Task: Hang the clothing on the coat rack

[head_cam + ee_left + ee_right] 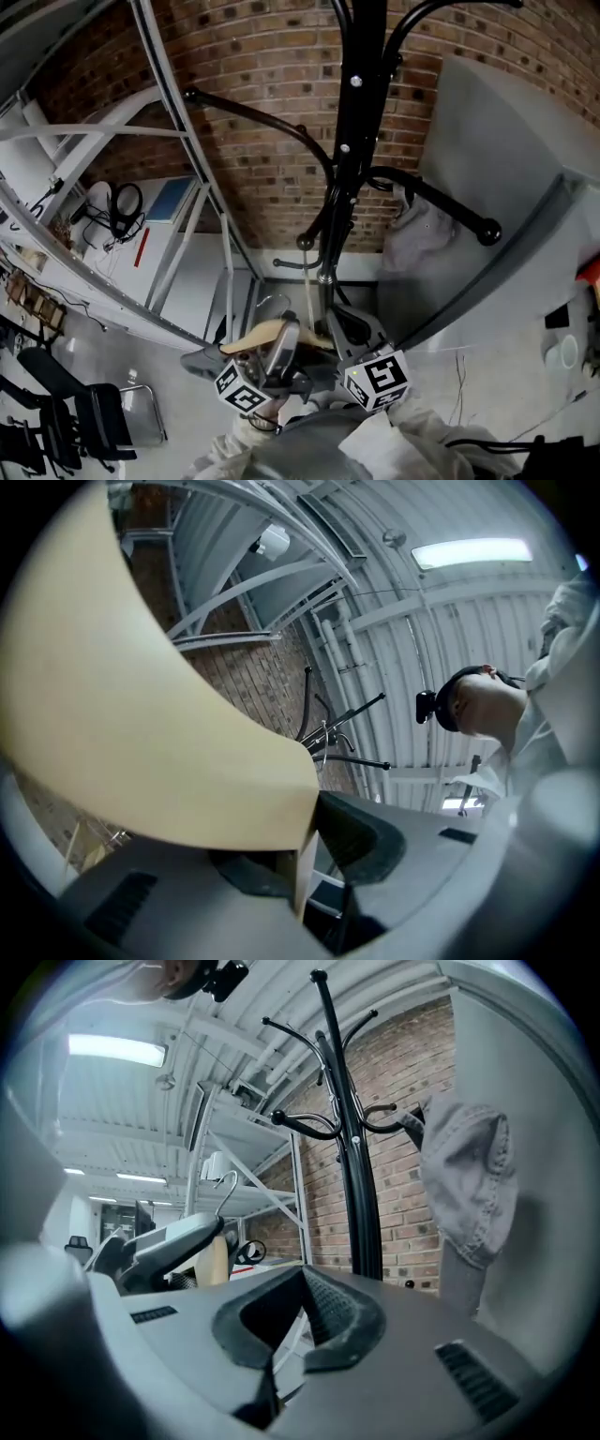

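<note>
The black coat rack (352,141) stands in front of a brick wall, with curved arms reaching left and right. A pale grey garment (417,234) hangs on its right side, by a ball-tipped arm (487,232). My left gripper (281,345) is low in the head view, just before the rack's foot, and is shut on a wooden hanger (267,333). That hanger (141,714) fills the left gripper view, pinched between the pads. My right gripper (354,330) is beside it, shut and empty. In the right gripper view I see the rack (352,1147), the garment (469,1185) and the hanger's metal hook (225,1185).
A white metal shelving frame (112,141) slants across the left. A tall grey panel (506,187) stands close on the right of the rack. Black chairs (56,412) sit at lower left and a white cabinet with cables (141,225) lies behind the frame.
</note>
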